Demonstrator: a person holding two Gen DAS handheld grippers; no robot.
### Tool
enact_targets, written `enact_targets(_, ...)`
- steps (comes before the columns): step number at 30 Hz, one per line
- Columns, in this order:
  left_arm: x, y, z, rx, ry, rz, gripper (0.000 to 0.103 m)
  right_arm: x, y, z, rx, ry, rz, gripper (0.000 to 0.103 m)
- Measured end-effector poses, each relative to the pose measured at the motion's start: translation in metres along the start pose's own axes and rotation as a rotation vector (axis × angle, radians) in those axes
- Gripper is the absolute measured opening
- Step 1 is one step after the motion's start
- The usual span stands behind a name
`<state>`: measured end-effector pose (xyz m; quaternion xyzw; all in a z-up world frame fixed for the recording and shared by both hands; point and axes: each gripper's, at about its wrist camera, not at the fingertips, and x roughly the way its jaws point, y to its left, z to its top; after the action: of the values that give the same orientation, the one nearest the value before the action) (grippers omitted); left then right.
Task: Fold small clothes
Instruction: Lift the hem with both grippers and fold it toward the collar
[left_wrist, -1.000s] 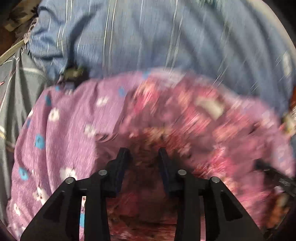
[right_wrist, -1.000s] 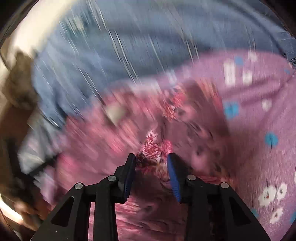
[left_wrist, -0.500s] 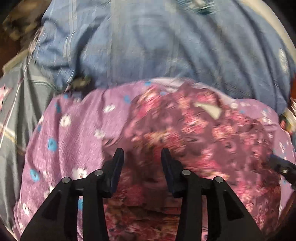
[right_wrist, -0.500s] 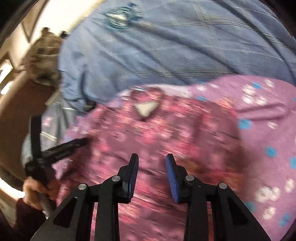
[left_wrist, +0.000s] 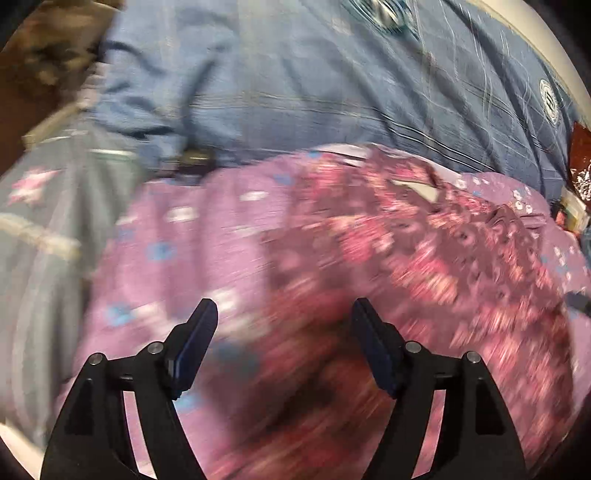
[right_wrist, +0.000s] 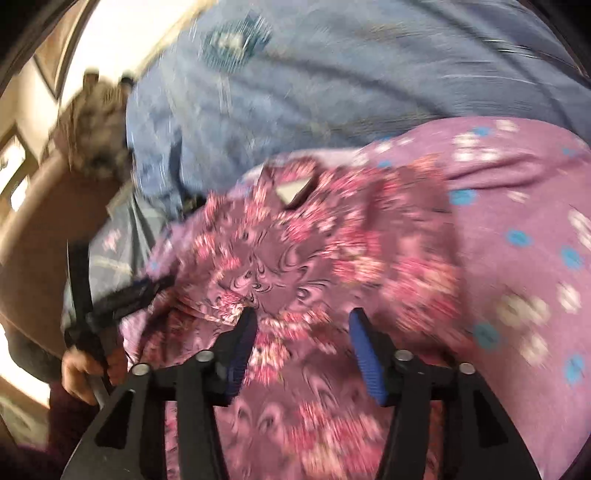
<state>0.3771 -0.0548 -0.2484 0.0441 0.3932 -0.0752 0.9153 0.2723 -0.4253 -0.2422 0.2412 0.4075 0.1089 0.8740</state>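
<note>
We can read no words or numbers in either view. The blue bedsheet (left_wrist: 332, 92) carries a round white emblem (left_wrist: 549, 101) at about two o'clock in the left wrist view, its inner marks too small and blurred to make out; the same kind of emblem (right_wrist: 232, 42) sits smeared near eleven o'clock in the right wrist view.

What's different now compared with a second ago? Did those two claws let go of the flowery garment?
Yes. Both the left gripper and right gripper had their fingers pinched on the dark floral garment; their jaws are now opening, clear of the cloth, and have pulled back from it. The garment stays lying on the purple flowered cloth, with the blue bedding behind.
</note>
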Motion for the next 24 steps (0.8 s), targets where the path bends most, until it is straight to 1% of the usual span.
enact_targets(1,-0.01,0.011,-0.008,-0.012,-0.003,0.019,0.075,-0.021,-0.009,-0.013,0.038,-0.022,0.012,0.061)
enact_targets(3,-0.036,0.039,-0.031,-0.077,0.0,0.025,0.075,-0.043,-0.016,-0.035,0.08,-0.037,0.027,0.065)
enact_targets(5,-0.058,0.061,-0.061,-0.125,0.022,0.009,0.075,-0.06,-0.019,-0.058,0.095,-0.024,0.019,0.066)
enact_targets(7,-0.075,0.074,-0.091,-0.141,0.065,0.014,0.075,-0.076,-0.019,-0.082,0.107,-0.011,0.0,0.067)
enact_targets(8,-0.079,0.078,-0.102,-0.146,0.088,0.014,0.075,-0.082,-0.018,-0.094,0.119,0.005,0.001,0.069)
enact_targets(11,-0.089,0.08,-0.14,-0.169,0.176,-0.035,0.075,-0.088,-0.015,-0.12,0.138,0.05,-0.003,0.072)
enact_targets(13,-0.093,0.08,-0.161,-0.18,0.207,-0.039,0.075,-0.087,-0.009,-0.137,0.136,0.102,-0.034,0.072)
enact_targets(14,-0.096,0.077,-0.17,-0.192,0.222,-0.055,0.075,-0.086,-0.007,-0.144,0.129,0.125,-0.053,0.072)
enact_targets(16,-0.102,0.078,-0.179,-0.223,0.233,-0.088,0.075,-0.084,-0.001,-0.157,0.109,0.165,-0.092,0.072)
enact_targets(17,-0.105,0.079,-0.184,-0.237,0.234,-0.091,0.075,-0.085,-0.001,-0.162,0.114,0.172,-0.106,0.072)
enact_targets(20,-0.11,0.083,-0.187,-0.241,0.232,-0.063,0.075,-0.086,-0.007,-0.181,0.124,0.213,-0.158,0.073)
enact_targets(21,-0.109,0.085,-0.188,-0.243,0.243,-0.068,0.075,-0.085,-0.008,-0.186,0.121,0.22,-0.184,0.073)
enact_targets(22,-0.107,0.086,-0.189,-0.247,0.261,-0.082,0.075,-0.083,-0.011,-0.193,0.129,0.228,-0.211,0.073)
enact_targets(24,-0.108,0.086,-0.193,-0.262,0.286,-0.12,0.075,-0.081,-0.016,-0.203,0.147,0.247,-0.224,0.073)
